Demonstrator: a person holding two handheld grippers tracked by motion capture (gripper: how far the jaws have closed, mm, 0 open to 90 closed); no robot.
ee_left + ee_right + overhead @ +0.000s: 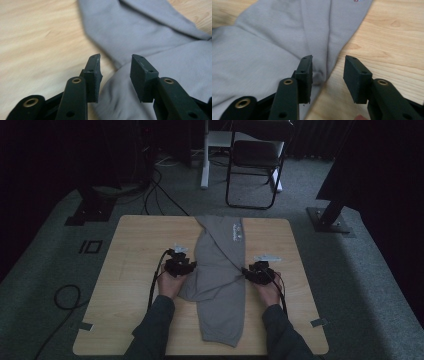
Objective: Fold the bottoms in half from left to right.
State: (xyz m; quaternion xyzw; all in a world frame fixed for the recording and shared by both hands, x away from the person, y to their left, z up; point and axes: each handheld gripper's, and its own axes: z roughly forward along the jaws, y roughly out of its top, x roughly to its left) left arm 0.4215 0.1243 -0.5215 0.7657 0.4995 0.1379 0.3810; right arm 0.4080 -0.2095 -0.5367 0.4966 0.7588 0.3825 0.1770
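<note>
My left gripper point(186, 266) sits at the left edge of the grey garment point(220, 280), fingers point(93, 75) spread with cloth lying under the gap and nothing pinched. My right gripper point(251, 271) is at the garment's right edge, fingers point(305, 75) also spread, straddling the fabric's border and bare wood. The garment lies folded lengthwise down the middle of the worktop point(130, 270), small print near its far end.
</note>
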